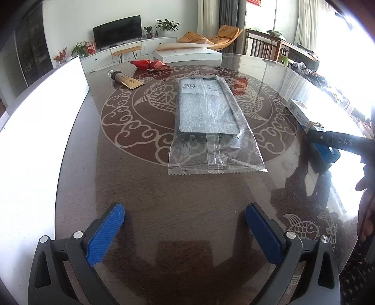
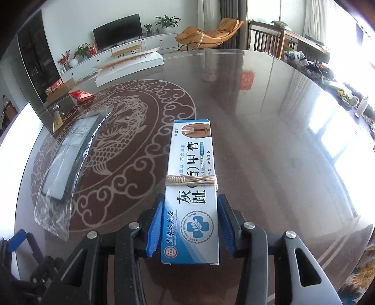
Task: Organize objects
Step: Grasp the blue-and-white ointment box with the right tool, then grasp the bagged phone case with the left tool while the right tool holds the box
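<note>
Ointment box point(image 2: 191, 194) between right hand-held gripper point(image 2: 191, 225) pads

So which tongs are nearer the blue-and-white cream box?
Right. The right tongs straddle the cream box, pads at its sides. The left tongs hang open over bare table, well away from it.

The box point(image 2: 191, 194) reads "TOE NAIL CREAM", apparently "灰趾甲膏".

Daylight floods in from the windows point(image 1: 260, 21) at right, blowing out that side; glare sheets the glossy counter point(image 2: 281, 131); fisheye bends the edges.
</note>
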The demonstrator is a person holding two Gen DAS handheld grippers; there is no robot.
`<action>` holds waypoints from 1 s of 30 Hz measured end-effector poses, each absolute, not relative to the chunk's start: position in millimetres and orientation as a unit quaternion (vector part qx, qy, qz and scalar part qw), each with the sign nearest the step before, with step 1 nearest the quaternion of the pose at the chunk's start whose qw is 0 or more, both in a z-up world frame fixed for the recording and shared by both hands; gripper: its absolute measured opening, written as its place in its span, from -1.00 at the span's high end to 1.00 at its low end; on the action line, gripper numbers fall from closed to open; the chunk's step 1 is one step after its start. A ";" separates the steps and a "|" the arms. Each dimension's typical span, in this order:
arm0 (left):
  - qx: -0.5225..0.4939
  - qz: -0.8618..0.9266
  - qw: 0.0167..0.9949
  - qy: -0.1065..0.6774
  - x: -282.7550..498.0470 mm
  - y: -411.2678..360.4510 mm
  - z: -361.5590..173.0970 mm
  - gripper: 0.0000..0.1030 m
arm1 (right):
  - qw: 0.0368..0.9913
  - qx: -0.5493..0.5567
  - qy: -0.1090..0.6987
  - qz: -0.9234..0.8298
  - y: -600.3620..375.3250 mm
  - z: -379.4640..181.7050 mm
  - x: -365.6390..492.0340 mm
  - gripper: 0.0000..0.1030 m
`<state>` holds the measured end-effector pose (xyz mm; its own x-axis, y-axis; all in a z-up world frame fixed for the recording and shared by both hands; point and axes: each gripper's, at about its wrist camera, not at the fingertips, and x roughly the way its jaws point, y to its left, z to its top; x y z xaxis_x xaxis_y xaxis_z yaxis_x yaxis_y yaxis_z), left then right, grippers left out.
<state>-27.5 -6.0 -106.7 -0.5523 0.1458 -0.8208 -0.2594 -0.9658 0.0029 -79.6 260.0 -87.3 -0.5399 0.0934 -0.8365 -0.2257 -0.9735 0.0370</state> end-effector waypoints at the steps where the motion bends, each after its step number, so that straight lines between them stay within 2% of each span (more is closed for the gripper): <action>1: -0.459 0.879 0.115 0.062 -27.4 -6.1 -106.8 -1.00 | 0.093 -0.470 0.068 0.875 260.6 -88.5 -78.6 -0.36; 6: -0.459 0.879 0.115 0.062 -27.3 -5.8 -107.2 -1.00 | 0.095 -0.449 0.041 0.887 255.6 -93.2 -72.6 -0.52; 13: -0.459 0.879 0.115 0.063 -27.5 -5.8 -107.4 -1.00 | 0.095 -0.447 0.052 0.888 257.9 -94.9 -70.9 -0.72; 21: -0.475 0.871 0.110 0.061 -29.8 -6.0 -106.5 -1.00 | 0.093 -0.453 0.043 0.885 254.0 -98.1 -70.3 -0.86; 26: -0.462 0.878 0.121 0.022 -45.4 -6.4 -74.2 -1.00 | 0.091 -0.455 0.042 0.885 253.6 -98.6 -70.0 -0.90; 30: -0.463 0.877 0.122 0.038 -87.5 5.2 -50.3 -1.00 | 0.089 -0.456 0.041 0.884 253.3 -99.0 -70.4 -0.93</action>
